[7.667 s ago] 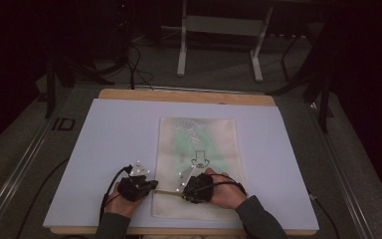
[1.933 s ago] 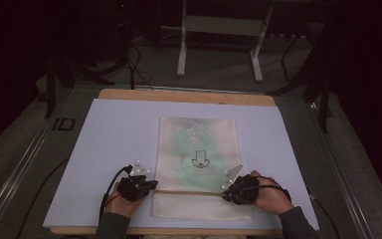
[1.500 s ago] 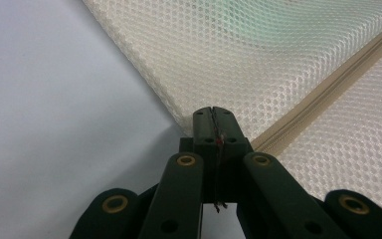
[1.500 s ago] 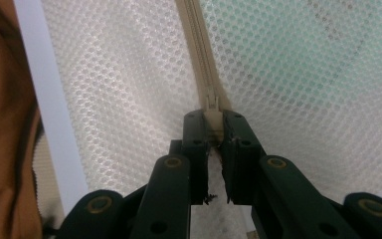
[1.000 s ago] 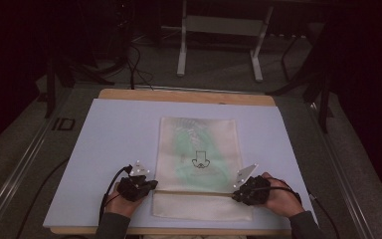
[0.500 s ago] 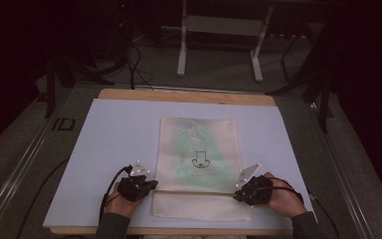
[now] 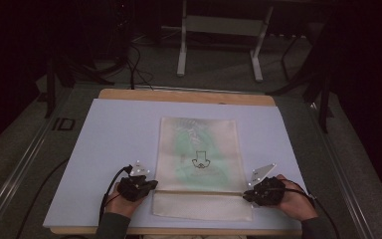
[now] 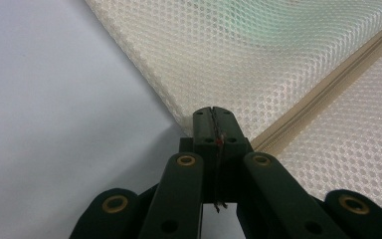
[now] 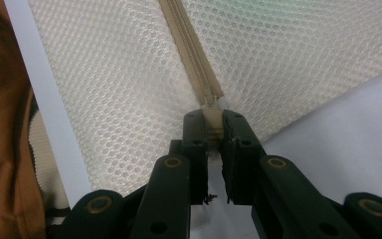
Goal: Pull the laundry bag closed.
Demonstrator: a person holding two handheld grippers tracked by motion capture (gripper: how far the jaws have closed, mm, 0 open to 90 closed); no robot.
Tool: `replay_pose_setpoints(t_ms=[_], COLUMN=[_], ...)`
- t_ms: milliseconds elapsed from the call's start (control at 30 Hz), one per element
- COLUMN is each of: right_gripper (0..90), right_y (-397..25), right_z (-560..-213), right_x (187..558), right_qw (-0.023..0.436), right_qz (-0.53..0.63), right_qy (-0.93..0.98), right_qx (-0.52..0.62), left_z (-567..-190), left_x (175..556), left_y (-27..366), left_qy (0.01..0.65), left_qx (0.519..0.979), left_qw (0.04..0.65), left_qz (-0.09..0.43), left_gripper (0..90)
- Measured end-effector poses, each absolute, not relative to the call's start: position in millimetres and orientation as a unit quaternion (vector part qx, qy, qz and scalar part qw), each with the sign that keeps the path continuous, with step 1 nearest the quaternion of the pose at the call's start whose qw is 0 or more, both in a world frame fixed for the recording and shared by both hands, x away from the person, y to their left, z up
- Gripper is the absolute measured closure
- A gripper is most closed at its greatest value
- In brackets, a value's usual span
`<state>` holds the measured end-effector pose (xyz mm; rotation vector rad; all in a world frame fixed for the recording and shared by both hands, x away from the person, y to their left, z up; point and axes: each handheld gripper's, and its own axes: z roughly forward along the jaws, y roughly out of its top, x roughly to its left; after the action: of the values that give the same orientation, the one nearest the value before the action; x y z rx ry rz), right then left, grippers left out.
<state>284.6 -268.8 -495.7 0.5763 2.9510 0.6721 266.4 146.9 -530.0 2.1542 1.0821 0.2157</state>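
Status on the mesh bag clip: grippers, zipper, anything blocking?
Left gripper shut on mesh bag corner. Right gripper shut on zipper pull at bag's right edge. Nothing in the way.

You see a cream honeycomb-mesh bag with a tan zipper, green showing through, on a pale lavender table.

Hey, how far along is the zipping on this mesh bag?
Nearly finished. Done: the zipper looks closed across the bag, its teeth meshed up to the pull at the right edge. In hand: the right gripper pinches the pull, and the left gripper clamps the bag's left corner. Left: probably just letting go with both.
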Motion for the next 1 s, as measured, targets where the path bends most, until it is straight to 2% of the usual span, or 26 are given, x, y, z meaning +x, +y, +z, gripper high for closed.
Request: replay_pose_setpoints(t_ms=[233, 600, 1000], right_gripper=[80.9, 72.0, 64.7], right_y=[-272.7, -284.6, -302.9], right_z=[-499.2, -502.6, -499.2], right_x=[282.2, 283.9, 287.2], right_qw=[0.033, 0.038, 0.067], right_qz=[0.239, 0.262, 0.296], right_qy=[0.950, 0.937, 0.913], right_qx=[0.196, 0.229, 0.274], left_z=[-530.8, -530.4, -527.4], left_x=[265.3, 263.8, 263.3], left_y=[147.8, 148.5, 152.8], left_qy=[0.416, 0.419, 0.422], left_qx=[0.831, 0.827, 0.823], left_qw=[0.358, 0.362, 0.366], left_qz=[0.087, 0.094, 0.106], left_gripper=[89.2, 86.3, 85.2])
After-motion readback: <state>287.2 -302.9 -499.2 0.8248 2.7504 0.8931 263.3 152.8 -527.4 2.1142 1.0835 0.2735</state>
